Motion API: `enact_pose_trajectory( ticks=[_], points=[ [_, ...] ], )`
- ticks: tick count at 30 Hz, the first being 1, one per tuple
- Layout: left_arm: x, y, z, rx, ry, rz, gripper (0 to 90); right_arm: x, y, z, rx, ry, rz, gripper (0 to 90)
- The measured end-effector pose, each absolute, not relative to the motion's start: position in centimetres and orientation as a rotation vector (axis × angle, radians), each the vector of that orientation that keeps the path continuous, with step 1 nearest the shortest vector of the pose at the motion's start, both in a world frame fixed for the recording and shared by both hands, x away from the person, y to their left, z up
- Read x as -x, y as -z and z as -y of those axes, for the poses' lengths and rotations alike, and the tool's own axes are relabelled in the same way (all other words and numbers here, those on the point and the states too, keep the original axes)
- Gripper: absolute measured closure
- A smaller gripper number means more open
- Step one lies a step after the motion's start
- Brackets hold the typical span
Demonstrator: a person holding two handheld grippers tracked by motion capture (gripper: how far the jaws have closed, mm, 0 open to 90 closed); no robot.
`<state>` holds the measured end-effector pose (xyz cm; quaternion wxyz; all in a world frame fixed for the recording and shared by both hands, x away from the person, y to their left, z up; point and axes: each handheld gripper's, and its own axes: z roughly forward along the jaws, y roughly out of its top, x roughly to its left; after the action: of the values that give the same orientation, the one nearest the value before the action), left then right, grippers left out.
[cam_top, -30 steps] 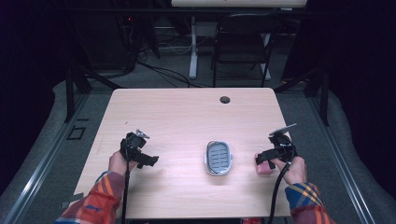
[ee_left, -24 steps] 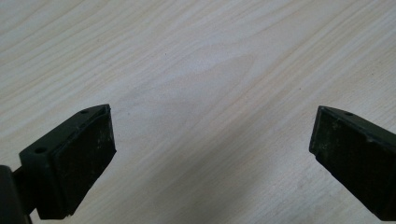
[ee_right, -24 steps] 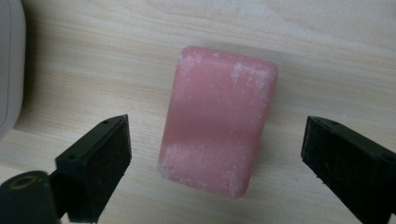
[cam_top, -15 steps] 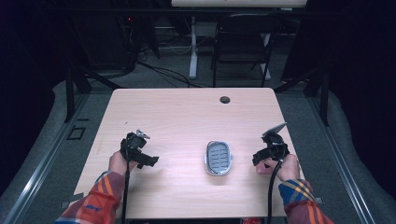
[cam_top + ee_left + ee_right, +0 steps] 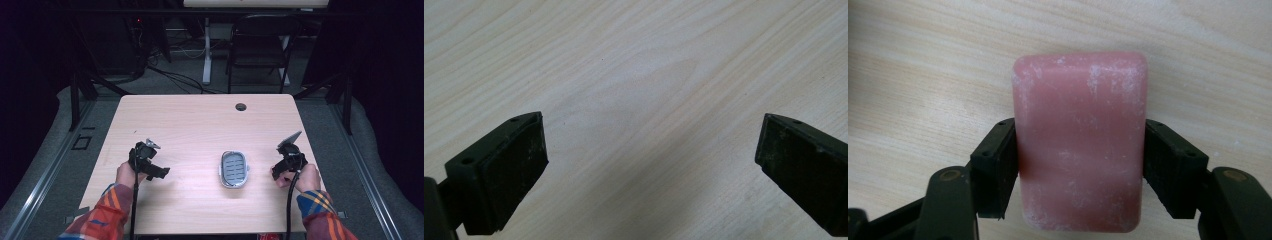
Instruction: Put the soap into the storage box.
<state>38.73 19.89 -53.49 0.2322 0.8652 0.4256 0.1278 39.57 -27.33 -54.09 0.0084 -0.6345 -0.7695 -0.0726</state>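
Pale wood worktop [image 5: 200, 125] under me, grey oval soap dish [image 5: 234, 169] lying at about 5 o'clock of its middle. My left claw [image 5: 159, 171] sits at 8 o'clock, jaws spread wide over bare wood, holding nothing. My right claw [image 5: 278, 171], at 4 o'clock just right of the dish, has just been closing, and both pads now press the long sides of the pink soap bar [image 5: 1080, 142], which lies flat on the worktop.

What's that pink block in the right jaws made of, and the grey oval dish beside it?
The pink rounded rectangular block, clamped in the right gripper, looks like bar soap: matte, waxy, with a whitish powdery film. The grey oval dish looks like moulded plastic or metal, with a pale rim and a ribbed floor; too small to tell which.
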Motion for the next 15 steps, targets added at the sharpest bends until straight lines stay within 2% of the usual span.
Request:
enact_pose_trajectory(
  ticks=[15],
  points=[
    [-38.72,53.44,-19.88,-2.388,-0.348,-1.164,0.5,-40.1,54.32,26.61,1.892,0.06,2.476,36.8]
  ],
)
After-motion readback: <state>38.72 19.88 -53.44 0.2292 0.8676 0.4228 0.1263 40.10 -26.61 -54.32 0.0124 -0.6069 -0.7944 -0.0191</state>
